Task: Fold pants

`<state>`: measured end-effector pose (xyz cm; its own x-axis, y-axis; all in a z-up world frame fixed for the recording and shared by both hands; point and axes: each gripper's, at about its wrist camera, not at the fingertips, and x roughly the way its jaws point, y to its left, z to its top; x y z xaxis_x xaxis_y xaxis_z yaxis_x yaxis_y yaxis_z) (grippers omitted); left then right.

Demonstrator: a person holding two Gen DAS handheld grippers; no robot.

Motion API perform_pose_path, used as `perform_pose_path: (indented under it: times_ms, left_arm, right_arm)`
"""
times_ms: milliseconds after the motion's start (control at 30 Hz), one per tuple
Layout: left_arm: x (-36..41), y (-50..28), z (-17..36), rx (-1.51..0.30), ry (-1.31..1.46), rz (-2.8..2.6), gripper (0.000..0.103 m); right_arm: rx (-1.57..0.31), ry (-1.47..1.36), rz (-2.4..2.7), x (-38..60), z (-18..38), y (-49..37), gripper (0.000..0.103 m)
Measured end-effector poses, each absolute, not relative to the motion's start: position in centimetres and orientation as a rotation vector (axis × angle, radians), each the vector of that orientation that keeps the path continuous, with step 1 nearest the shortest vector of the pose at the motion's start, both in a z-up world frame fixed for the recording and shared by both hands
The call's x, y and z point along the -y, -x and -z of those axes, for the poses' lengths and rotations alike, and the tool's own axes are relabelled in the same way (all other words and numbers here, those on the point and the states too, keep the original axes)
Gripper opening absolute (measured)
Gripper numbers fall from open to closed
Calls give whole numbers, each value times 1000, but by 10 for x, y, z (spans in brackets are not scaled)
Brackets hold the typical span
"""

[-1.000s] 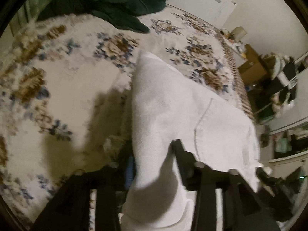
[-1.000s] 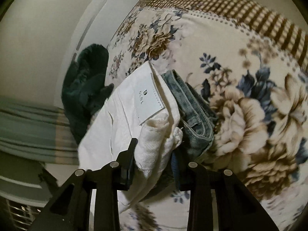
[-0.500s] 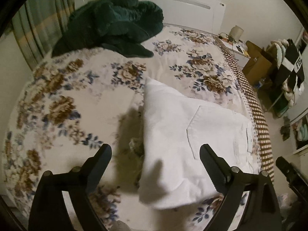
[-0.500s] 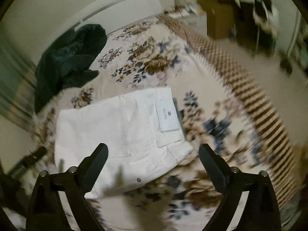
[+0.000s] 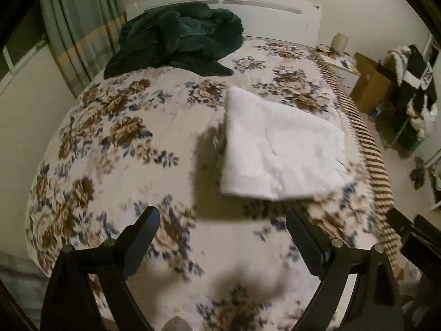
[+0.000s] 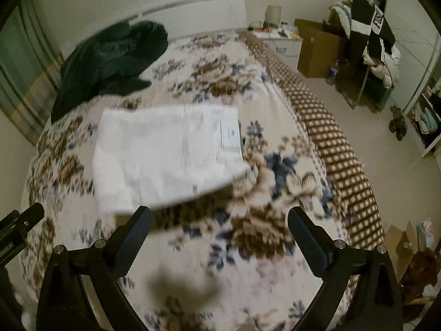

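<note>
White pants [image 5: 278,149] are lying folded into a flat rectangle on a bed [image 5: 115,143] covered with a floral quilt in cream, brown and blue. Taking the pants as the landmark, everything else is placed around them.

The left gripper [image 5: 222,237] is hovering over the quilt on the near side of the pants, its two black fingers [image 5: 140,234] spread wide apart and gripping nothing. The right gripper [image 6: 219,234] is likewise hanging just short of the pants' near edge, its fingers [image 6: 303,234] also spread wide and empty — neither gripper is touching the cloth.

In the right wrist view a pale rectangular label [image 6: 230,135] is showing on the right-hand end of the pants, though blur is hiding its print. A dark shadow is falling on the quilt beside the pants' left edge in the left wrist view.

Beyond the pants, toward the white headboard [image 5: 261,8], a crumpled dark green blanket [image 5: 179,38] is sitting on the bed, well apart from them. To the right of the pants a brown checked border [image 6: 330,143] is running along the bed's edge. Farther right, off the bed, a cardboard box [image 6: 317,47] and a rack of hanging clothes [image 6: 369,27] are standing on the floor.
</note>
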<state>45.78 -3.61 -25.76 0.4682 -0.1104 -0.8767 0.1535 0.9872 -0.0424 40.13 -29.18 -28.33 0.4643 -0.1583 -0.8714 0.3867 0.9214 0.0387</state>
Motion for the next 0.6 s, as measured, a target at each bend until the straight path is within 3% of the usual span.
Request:
perform_pose_path:
  times_ms: [233,600]
  left_arm:
    - [40,-379,186,-961,-74,160,94]
    - [37,-266,89,-809,-37,147,94]
  right_arm:
    - [-949,-186,294,267,218,-318,100]
    - [-741,-102,199,237,70,-179,100]
